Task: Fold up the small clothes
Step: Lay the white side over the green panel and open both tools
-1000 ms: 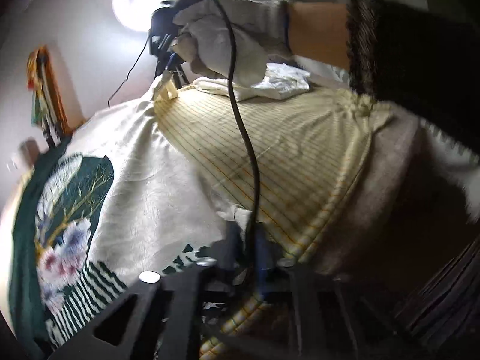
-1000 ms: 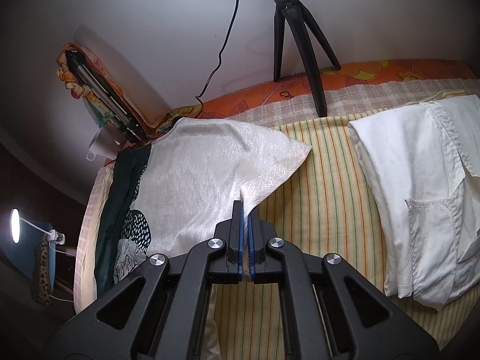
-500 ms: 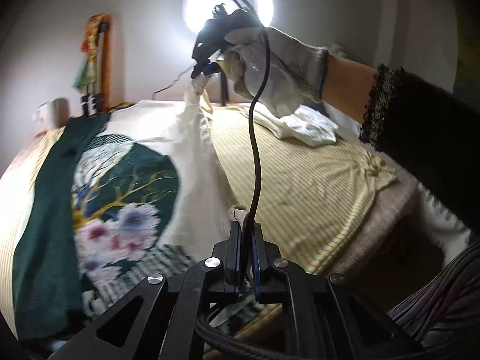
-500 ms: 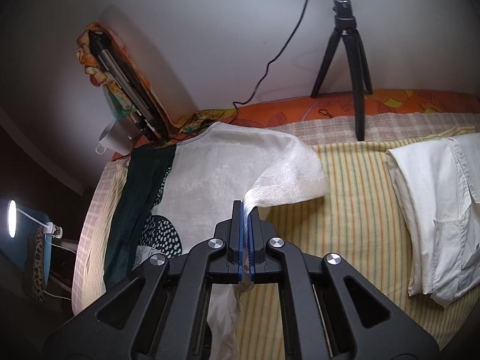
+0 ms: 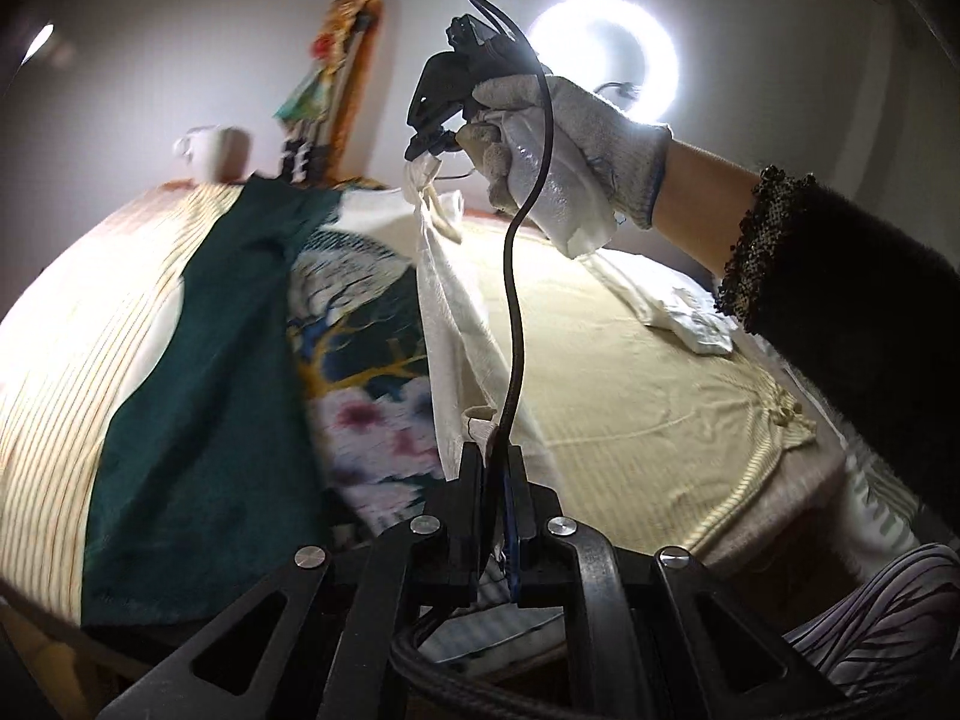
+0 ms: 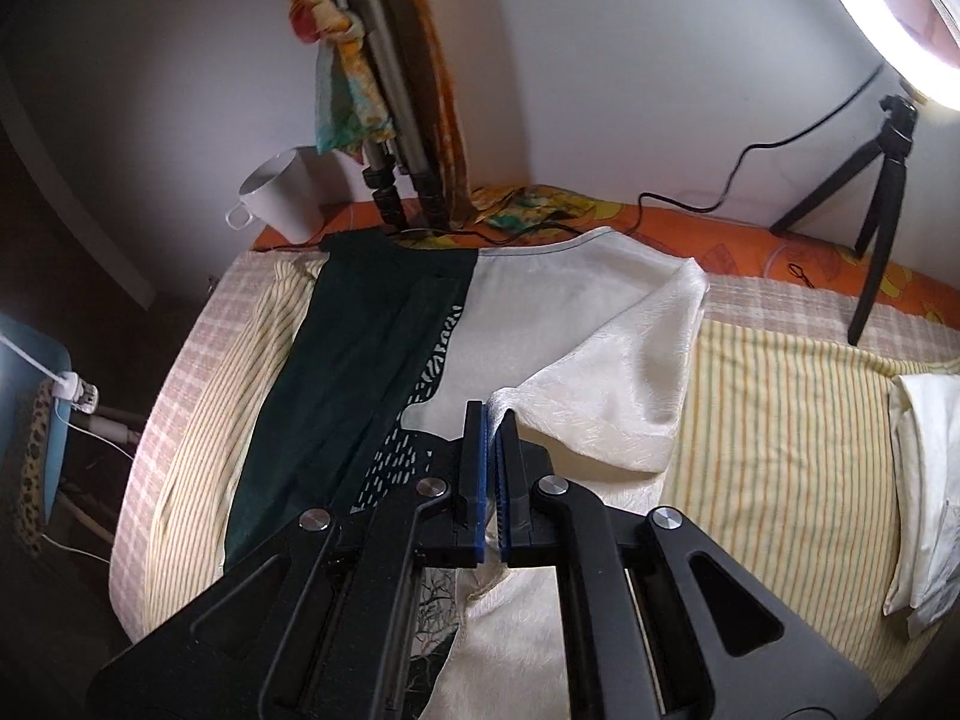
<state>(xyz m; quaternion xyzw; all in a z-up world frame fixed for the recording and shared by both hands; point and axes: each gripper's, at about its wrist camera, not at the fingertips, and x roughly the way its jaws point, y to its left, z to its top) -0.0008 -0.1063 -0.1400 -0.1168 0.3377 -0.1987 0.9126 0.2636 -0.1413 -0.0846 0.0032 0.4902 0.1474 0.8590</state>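
Note:
A cream and dark green garment with a tree and flower print lies on the striped bed sheet. My right gripper is shut on its cream right edge and holds it lifted over the garment; it shows in the left wrist view in a gloved hand. My left gripper is shut on the same cream edge near the hem. The edge hangs taut between the two grippers.
A folded white garment lies on the right of the bed. A white mug, a folded tripod and a small tripod with a ring light stand along the wall. A lamp stands left of the bed.
Both grippers have carried the cream right edge up and leftward over the garment. The cream flap has folded further across, and both cameras swung left.

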